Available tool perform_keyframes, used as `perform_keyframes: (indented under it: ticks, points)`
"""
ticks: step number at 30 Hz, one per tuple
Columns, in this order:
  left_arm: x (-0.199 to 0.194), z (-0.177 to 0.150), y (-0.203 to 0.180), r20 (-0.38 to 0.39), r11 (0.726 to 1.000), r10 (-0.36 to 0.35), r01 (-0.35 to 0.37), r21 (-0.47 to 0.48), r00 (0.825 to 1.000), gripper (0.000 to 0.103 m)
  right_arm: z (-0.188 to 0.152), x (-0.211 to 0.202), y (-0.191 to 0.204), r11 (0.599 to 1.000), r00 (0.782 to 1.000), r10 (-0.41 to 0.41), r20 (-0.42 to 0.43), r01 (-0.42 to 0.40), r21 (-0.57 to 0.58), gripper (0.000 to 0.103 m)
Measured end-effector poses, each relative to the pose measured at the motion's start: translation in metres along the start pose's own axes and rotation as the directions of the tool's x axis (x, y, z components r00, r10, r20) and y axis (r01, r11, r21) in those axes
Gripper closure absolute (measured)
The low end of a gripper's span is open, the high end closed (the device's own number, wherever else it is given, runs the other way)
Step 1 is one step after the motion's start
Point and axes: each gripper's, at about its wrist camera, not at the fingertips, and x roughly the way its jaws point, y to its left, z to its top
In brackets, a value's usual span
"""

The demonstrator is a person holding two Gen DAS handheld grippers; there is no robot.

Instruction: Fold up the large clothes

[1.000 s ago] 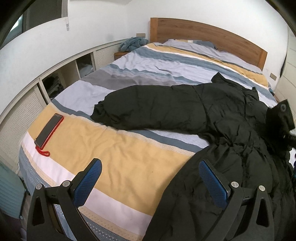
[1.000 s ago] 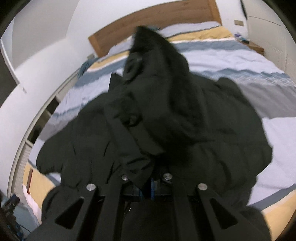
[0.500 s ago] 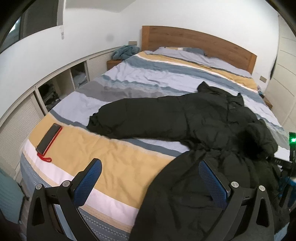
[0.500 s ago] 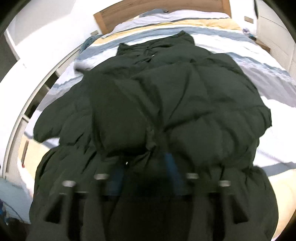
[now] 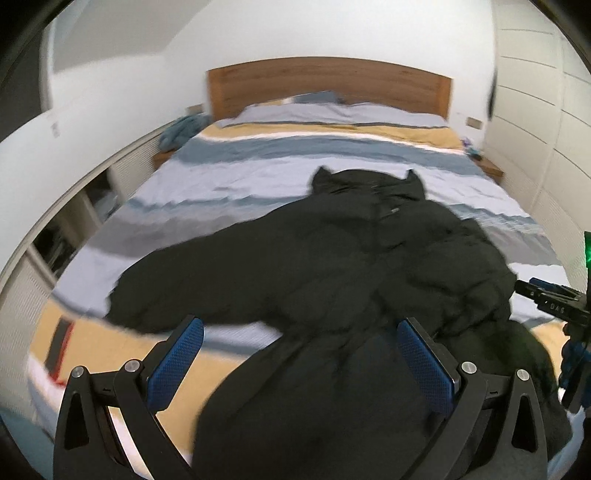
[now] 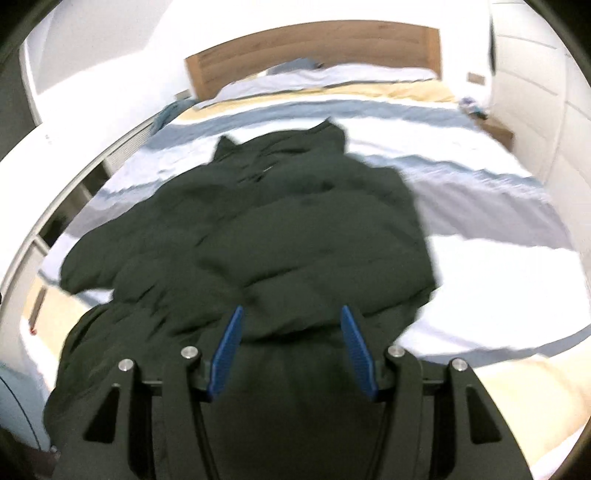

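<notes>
Right sleeve now folded across puffy black quilted jacket (image 6: 280, 236); right gripper (image 6: 291, 347) fingers released, left gripper (image 5: 301, 358) spread, empty. Remaining sleeve best pinched at cuff.

A wide bed (image 5: 280, 173) with a striped cover in blue, grey, yellow and white fills the room. Behind it a wooden headboard (image 5: 328, 79) stands against a white wall (image 5: 295, 29). Left of the bed runs a low white cabinet (image 5: 74, 206) with open shelves. Right of the bed stand pale panelled wardrobe doors (image 5: 532, 110), with a small wooden bedside table (image 5: 493, 170) by the headboard.
</notes>
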Motion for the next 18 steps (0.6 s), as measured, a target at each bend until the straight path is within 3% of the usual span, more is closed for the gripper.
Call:
perform_keyframes:
  ticks: [4, 8, 11, 14, 18]
  points:
    - [0.056, 0.021, -0.064, -0.002, 0.998, -0.055, 0.055, 0.031, 0.998, 0.001, 0.022, 0.015, -0.023, 1.000, 0.999, -0.020, 0.031, 0.020, 0.006, 0.049]
    - [0.129, 0.029, -0.128, -0.035, 0.986, -0.153, 0.155, 0.059, 0.988, 0.001, 0.035, 0.048, -0.034, 1.000, 0.999, -0.005, 0.042, 0.005, 0.000, 0.049]
    - [0.194, 0.019, -0.161, -0.140, 0.983, -0.161, 0.172, 0.071, 0.977, 0.001, 0.032, 0.082, -0.048, 1.000, 1.000, -0.003, 0.008, 0.003, 0.010, 0.049]
    - [0.223, 0.001, -0.161, -0.224, 0.982, -0.144, 0.168, 0.092, 0.964, 0.001, 0.020, 0.104, -0.060, 1.000, 0.998, -0.023, -0.054, 0.024, 0.008, 0.049]
    - [0.207, 0.001, -0.131, -0.243, 0.985, -0.143, 0.162, 0.058, 0.959, 0.001, 0.018, 0.097, -0.074, 0.997, 0.993, -0.065, -0.104, 0.069, 0.039, 0.049]
